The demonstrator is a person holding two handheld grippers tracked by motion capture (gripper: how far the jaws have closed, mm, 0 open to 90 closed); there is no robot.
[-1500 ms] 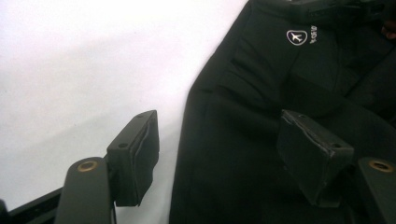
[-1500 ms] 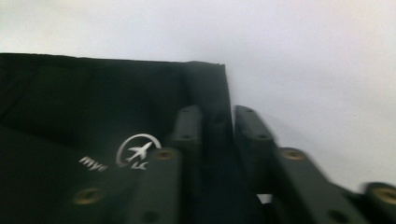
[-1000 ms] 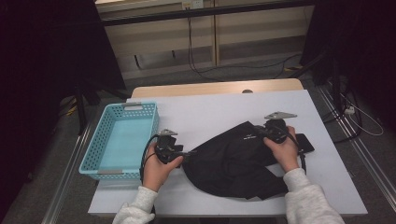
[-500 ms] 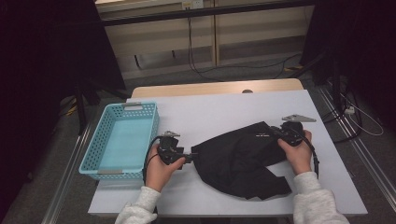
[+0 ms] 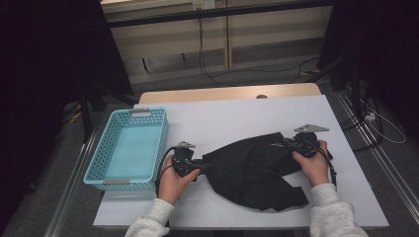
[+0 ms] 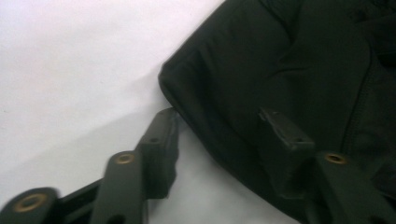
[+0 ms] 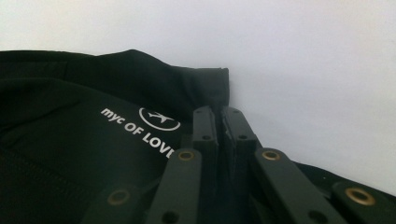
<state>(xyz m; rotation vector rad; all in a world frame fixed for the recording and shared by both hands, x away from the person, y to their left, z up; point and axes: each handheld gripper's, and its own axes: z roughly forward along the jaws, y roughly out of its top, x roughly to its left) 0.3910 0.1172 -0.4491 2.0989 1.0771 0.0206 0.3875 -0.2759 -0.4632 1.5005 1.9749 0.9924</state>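
Observation:
A black garment point(image 5: 252, 165) with white lettering lies rumpled on the white table point(image 5: 222, 123). My left gripper point(image 5: 205, 165) lies at its left edge. In the left gripper view the jaws point(image 6: 219, 126) have just been closing. They still stand apart, with the folded edge of the garment point(image 6: 280, 60) between them, one pad on the table and one over the cloth. My right gripper point(image 5: 289, 143) holds the right end. In the right gripper view its jaws point(image 7: 219, 126) are pinched together on the garment point(image 7: 70, 130) near its top corner.
A light blue plastic basket point(image 5: 96, 170) stands empty at the table's left edge, close to my left hand. A wooden strip point(image 5: 227, 94) borders the far side. Cables trail on the floor beyond and to the right.
My right gripper has drawn the garment's right end further right, stretching the cloth out. The left hand has stayed at the garment's left edge.

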